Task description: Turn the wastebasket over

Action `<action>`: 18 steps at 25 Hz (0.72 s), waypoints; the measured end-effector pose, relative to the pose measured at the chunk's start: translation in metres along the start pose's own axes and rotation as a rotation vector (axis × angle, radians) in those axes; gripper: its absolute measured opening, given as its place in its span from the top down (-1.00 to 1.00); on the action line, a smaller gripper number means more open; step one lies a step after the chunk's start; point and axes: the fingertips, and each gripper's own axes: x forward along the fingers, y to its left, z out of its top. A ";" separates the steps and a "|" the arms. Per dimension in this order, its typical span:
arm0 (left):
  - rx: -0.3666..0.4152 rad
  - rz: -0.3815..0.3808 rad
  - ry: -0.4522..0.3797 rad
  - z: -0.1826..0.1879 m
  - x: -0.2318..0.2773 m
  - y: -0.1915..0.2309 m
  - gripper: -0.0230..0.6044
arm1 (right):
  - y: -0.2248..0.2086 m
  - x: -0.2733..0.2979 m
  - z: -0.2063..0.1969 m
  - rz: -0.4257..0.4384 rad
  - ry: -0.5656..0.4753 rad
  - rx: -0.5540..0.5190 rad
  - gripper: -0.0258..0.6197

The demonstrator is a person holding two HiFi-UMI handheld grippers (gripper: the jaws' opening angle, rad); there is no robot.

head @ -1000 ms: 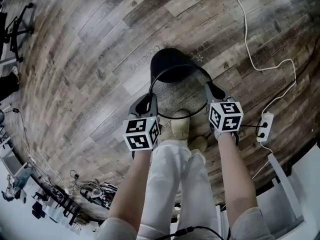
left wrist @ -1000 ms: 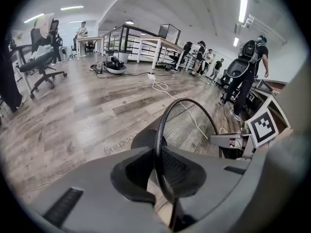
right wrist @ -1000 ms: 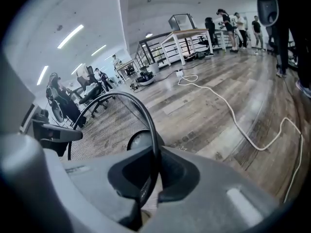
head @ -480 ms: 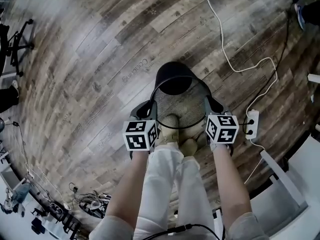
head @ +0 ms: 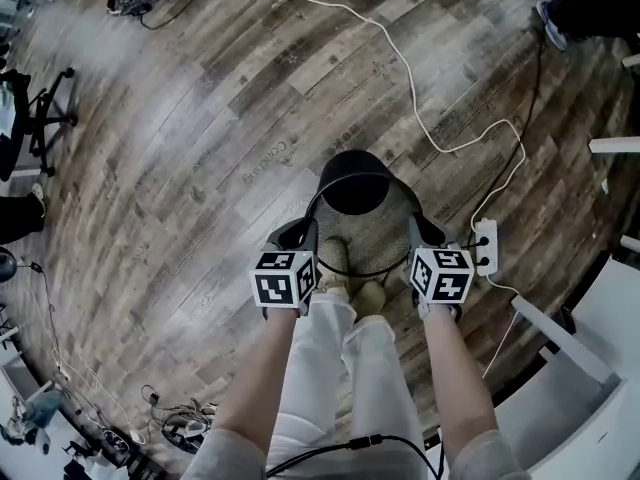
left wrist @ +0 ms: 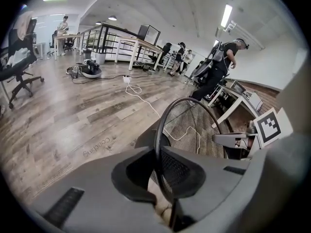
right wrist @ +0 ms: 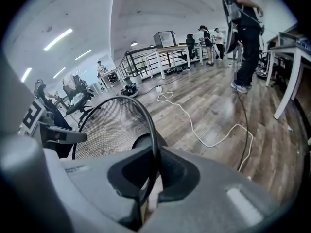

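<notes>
Wood-plank floor spreads wide ahead of you in an open office. The wastebasket [head: 380, 226] hangs between your hands just above your shoes [head: 335, 258], tipped so that its solid base points away and its mouth faces you. The left gripper [head: 300, 236] and the right gripper [head: 425, 233] each have their fingers pressed nearly together on the wire rim [left wrist: 158, 130], at opposite sides.

You seem to be mid-turn: the basket is gripped and tilted but not yet inverted. The next move probably calls for rolling both wrists together, so the rim doesn't twist out of the thin pinch, then setting the mouth down flat.

Ahead and to the left the floor is open. On your right, mind the power strip [head: 487, 246] just beside that gripper, the white cable [head: 420, 108] beyond it, and the white frame [head: 560, 338] nearby.
</notes>
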 end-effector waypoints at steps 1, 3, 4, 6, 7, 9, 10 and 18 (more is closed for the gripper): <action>0.006 -0.009 0.003 0.001 -0.006 -0.006 0.85 | 0.000 -0.009 0.001 -0.006 -0.002 0.005 0.87; 0.015 -0.022 0.007 0.003 -0.019 -0.017 0.85 | 0.001 -0.028 0.002 -0.012 -0.007 0.014 0.87; 0.018 -0.027 0.009 0.004 -0.025 -0.022 0.85 | 0.002 -0.037 0.003 -0.015 -0.010 0.019 0.87; 0.027 -0.036 0.013 0.007 -0.036 -0.031 0.85 | 0.003 -0.054 0.006 -0.022 -0.019 0.030 0.87; 0.031 -0.040 0.016 0.009 -0.041 -0.035 0.85 | 0.004 -0.062 0.008 -0.026 -0.022 0.038 0.86; 0.041 -0.046 0.025 0.013 -0.053 -0.043 0.85 | 0.006 -0.078 0.010 -0.032 -0.024 0.055 0.86; 0.046 -0.048 0.027 0.015 -0.058 -0.047 0.85 | 0.008 -0.085 0.012 -0.034 -0.025 0.063 0.86; 0.074 -0.080 0.023 0.037 -0.104 -0.080 0.85 | 0.016 -0.145 0.034 -0.041 -0.054 0.091 0.85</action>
